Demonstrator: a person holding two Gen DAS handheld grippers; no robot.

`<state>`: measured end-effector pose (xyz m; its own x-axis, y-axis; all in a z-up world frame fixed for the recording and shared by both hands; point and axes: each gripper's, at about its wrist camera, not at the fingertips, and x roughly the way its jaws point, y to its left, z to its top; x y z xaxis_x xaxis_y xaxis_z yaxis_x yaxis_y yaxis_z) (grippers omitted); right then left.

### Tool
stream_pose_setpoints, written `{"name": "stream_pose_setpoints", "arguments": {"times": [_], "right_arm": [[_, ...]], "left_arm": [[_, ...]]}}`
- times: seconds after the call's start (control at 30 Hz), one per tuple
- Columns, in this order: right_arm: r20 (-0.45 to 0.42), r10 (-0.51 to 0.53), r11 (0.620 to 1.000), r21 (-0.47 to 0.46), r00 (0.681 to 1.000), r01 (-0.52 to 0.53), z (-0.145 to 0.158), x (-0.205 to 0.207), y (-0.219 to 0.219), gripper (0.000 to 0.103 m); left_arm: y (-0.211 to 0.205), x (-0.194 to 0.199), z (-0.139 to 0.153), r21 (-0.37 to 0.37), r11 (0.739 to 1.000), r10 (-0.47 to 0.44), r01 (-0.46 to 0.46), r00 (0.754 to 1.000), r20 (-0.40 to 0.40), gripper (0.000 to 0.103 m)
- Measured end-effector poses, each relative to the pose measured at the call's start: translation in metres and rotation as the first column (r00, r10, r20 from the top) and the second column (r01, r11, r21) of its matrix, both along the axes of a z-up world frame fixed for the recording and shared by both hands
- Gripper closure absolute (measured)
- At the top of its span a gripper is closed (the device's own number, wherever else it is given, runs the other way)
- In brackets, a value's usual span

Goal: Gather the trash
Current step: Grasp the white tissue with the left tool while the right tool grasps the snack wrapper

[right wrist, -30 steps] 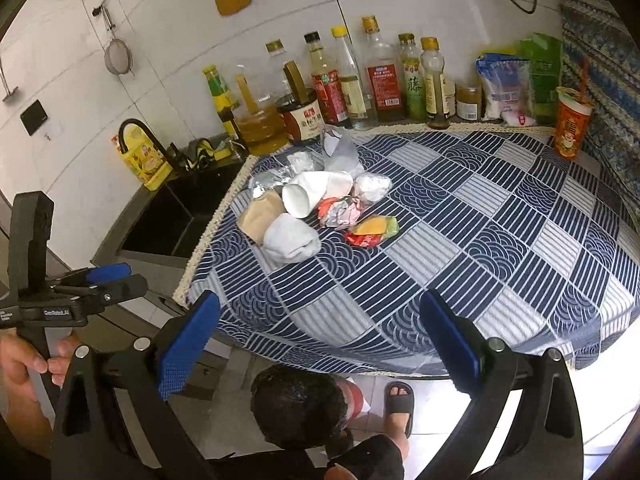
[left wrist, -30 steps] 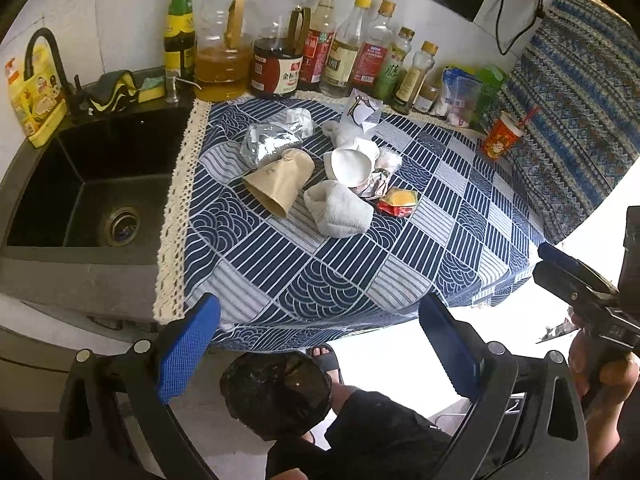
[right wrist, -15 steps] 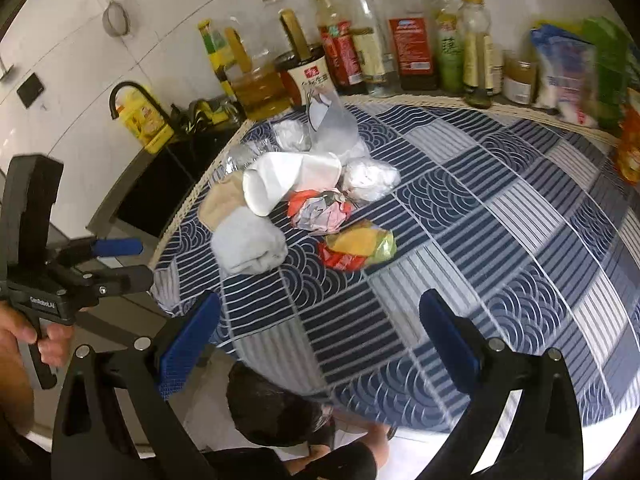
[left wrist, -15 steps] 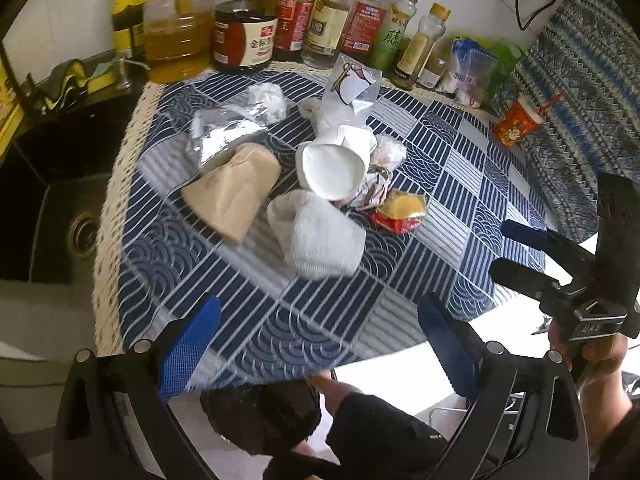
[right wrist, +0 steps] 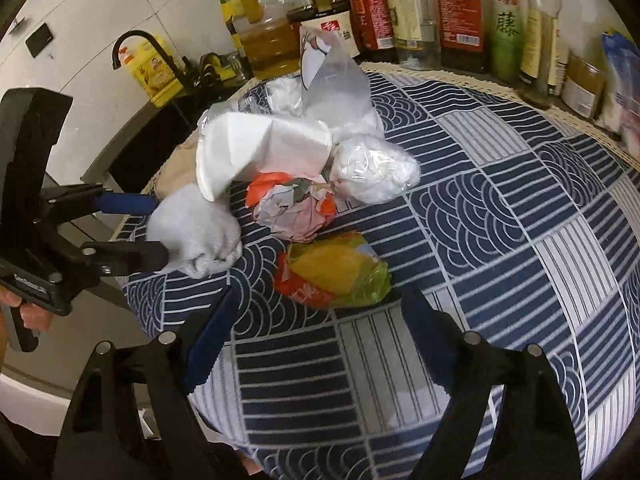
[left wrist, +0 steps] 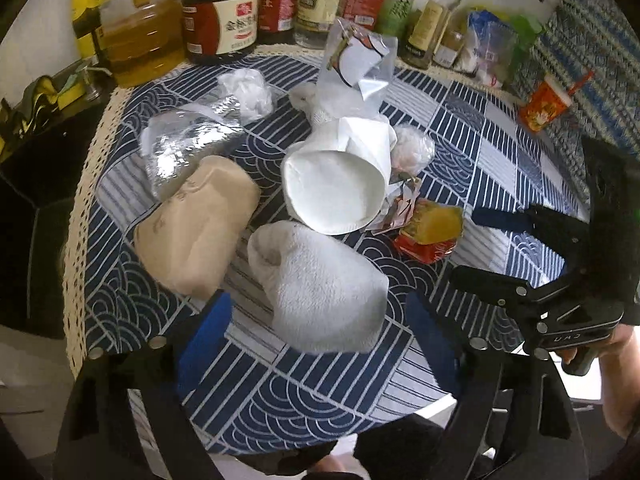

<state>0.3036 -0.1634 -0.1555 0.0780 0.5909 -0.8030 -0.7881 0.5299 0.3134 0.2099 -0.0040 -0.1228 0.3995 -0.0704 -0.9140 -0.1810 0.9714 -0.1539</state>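
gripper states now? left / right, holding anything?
Left gripper: open, holding nothing, its blue pads either side of the white fuzzy sock.
Right gripper: open, holding nothing, in front of the yellow, red and green snack wrapper.

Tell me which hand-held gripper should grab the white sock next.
Left. The left hand-held gripper is open, and the white sock already lies between its fingers. The right hand-held gripper, also open, is lined up on the yellow-and-red wrapper instead.
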Motion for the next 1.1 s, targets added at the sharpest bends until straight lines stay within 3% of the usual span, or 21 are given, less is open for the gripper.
{"name": "stream_pose_setpoints", "arguments": {"times": [0.07,0.1,0.23,0.3,0.37,0.5,0.77,1.1], "right_arm": [[0.005,0.012,1.0,-0.005,1.0,-0.012,-0.003,0.004,0.003,0.02],[0.005,0.023,1.0,-0.003,1.0,-0.023,-0.005,0.005,0.005,0.02],[0.035,0.03,0.999,-0.019,0.999,-0.029,-0.009,0.007,0.011,0.02],[0.035,0.032,0.999,-0.014,0.999,-0.031,-0.012,0.009,0.012,0.022],[0.048,0.037,0.999,-0.036,0.998,-0.035,-0.016,0.008,0.015,0.031],[0.082,0.047,0.998,-0.037,0.996,-0.044,-0.018,0.006,0.017,0.033],[0.071,0.01,1.0,-0.017,0.997,-0.009,-0.014,0.004,0.012,0.035],[0.009,-0.069,0.998,0.005,0.998,0.069,-0.011,-0.006,0.0,0.035]], "left_arm": [[-0.001,0.003,-0.004,0.021,1.0,-0.002,0.002,1.0,-0.008,0.021],[-0.001,0.005,-0.005,0.022,1.0,-0.005,0.005,1.0,-0.011,0.027],[0.003,0.009,-0.011,-0.007,1.0,0.002,-0.003,1.0,-0.019,0.033],[0.005,0.008,-0.014,-0.035,0.999,0.01,-0.011,1.0,-0.022,0.042],[0.006,0.007,-0.016,-0.045,0.999,0.015,-0.016,1.0,-0.023,0.048],[0.006,0.006,-0.016,-0.063,0.998,0.009,-0.01,1.0,-0.015,0.064],[0.007,-0.002,-0.011,-0.072,0.997,0.007,-0.007,1.0,0.006,0.073],[0.009,-0.022,-0.004,-0.084,0.996,-0.001,0.002,1.0,0.018,0.073]]}}
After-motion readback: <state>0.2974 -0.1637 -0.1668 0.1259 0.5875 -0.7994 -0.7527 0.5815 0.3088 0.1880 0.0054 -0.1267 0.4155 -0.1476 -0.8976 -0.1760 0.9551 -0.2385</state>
